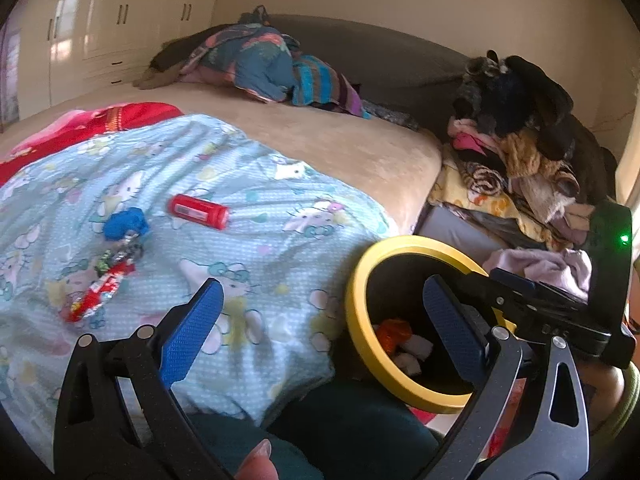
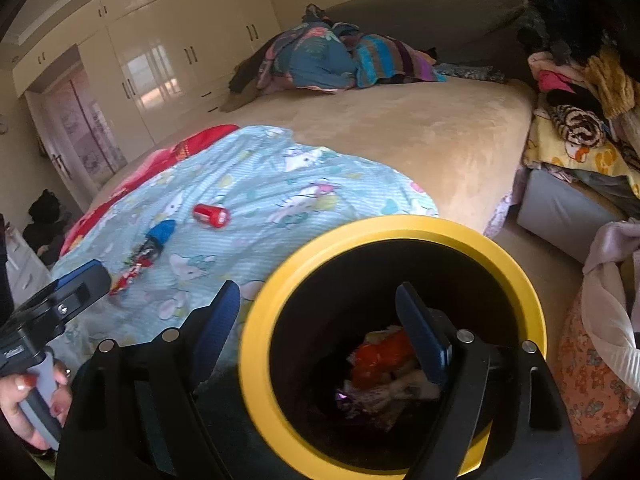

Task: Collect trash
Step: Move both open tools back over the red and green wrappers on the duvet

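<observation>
Sitting at the bottom of the yellow-rimmed bin [image 2: 256, 344]: orange wrapper [image 2: 378, 356] plus pale crumpled scraps, directly under the right gripper [image 2: 320, 332]. Its jaws stand wide apart with nothing between the pads; one finger is over the bin mouth, the other outside the rim on the bed side. Remaining trash is on the light-blue cartoon-print sheet [image 1: 256, 200], ahead and left of the left gripper [image 1: 324, 324]: red cylindrical container [image 1: 199, 211] lying on its side, blue crumpled piece [image 1: 125, 222] beside it, red candy wrapper [image 1: 100, 292] nearest the fingertips, a dark shiny wrapper between the last two. Left gripper jaws also spread, empty, hanging above the sheet edge, bin just right of it. A hand [image 2: 30, 400] grips its handle. Beyond: beige bedcover [image 1: 352, 140], heaped clothes [image 1: 528, 152] to the right, cream wardrobe [image 2: 168, 52] at the back.
</observation>
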A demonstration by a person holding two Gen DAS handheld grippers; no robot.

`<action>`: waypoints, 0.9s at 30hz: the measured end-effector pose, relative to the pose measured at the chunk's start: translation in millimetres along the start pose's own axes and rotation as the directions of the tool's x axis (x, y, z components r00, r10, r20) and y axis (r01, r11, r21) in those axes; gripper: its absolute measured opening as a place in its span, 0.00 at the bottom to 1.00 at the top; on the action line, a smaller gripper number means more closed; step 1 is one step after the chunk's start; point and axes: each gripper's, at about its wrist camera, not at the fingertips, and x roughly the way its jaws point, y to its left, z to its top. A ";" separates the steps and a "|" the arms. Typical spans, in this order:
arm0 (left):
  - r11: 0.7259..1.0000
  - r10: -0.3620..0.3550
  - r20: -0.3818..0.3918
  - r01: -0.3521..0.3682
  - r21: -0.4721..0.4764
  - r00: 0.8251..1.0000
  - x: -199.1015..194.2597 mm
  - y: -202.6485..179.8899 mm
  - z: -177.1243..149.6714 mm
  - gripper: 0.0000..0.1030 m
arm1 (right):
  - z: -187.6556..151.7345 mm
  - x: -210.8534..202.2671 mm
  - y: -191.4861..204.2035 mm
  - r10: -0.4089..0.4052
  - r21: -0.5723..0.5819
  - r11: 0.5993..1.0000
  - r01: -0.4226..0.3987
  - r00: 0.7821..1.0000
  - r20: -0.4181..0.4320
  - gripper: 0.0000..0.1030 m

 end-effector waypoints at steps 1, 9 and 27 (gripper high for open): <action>1.000 0.006 0.003 -0.006 -0.002 1.000 -1.4 1.3 0.5 0.89 | 0.9 0.0 4.9 0.010 -0.006 1.000 -0.010 1.000 0.001 0.76; 0.996 0.079 0.050 -0.077 -0.033 0.996 -15.5 29.9 5.6 0.89 | 6.4 3.4 37.9 0.050 -0.055 0.997 -0.049 0.999 0.015 0.78; 0.945 0.289 0.022 -0.282 -0.167 0.957 -35.3 143.8 2.1 0.89 | 28.5 60.0 132.2 0.186 -0.119 0.975 -0.189 0.982 -0.038 0.79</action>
